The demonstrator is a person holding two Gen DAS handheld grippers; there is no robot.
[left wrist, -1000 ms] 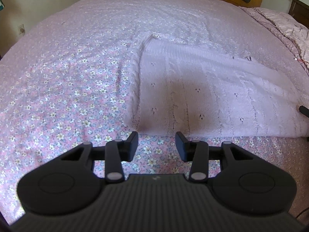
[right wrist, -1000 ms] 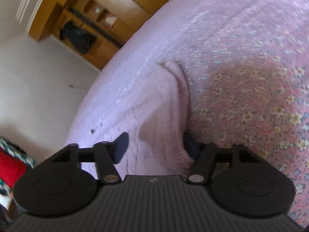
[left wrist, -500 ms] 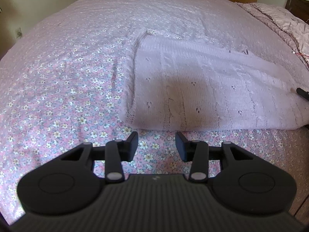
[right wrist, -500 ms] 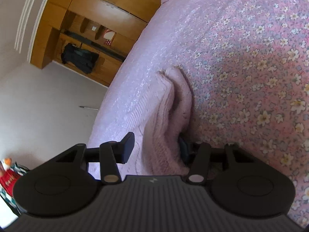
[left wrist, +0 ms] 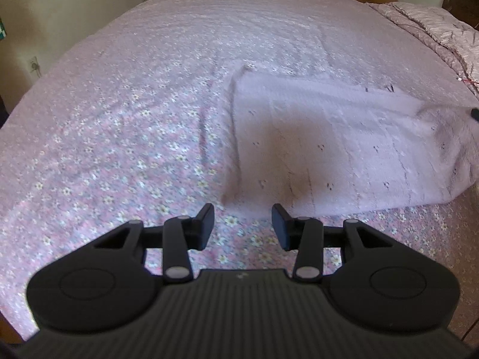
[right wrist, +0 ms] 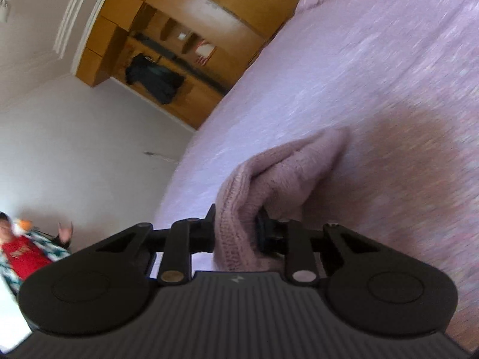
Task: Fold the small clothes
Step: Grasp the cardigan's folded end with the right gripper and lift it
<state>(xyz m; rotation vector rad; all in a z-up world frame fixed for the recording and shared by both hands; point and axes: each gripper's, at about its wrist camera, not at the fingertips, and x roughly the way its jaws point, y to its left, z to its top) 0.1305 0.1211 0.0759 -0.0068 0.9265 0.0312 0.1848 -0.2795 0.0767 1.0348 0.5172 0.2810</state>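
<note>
A pale pink knit garment (left wrist: 329,143) lies flat on the flowered bedspread (left wrist: 119,119), and its right end is bunched and raised. My left gripper (left wrist: 242,224) hovers open just short of the garment's near left corner, with nothing between its fingers. My right gripper (right wrist: 236,230) is closing, and a thick fold of the knit garment (right wrist: 284,173) is squeezed between its pads and held up off the bed. In the left wrist view, only a dark tip of the right gripper (left wrist: 474,113) shows at the far right edge.
A quilted pink cover (left wrist: 434,24) lies at the bed's far right. A wooden wardrobe (right wrist: 179,45) with a dark garment (right wrist: 152,80) hanging in it stands beyond the bed. A person in a red top (right wrist: 21,254) is at the left edge.
My right gripper's jaws narrowed onto the garment's edge and rose, lifting that end into a bunched fold. My left gripper stayed open and pulled back slightly from the garment.
</note>
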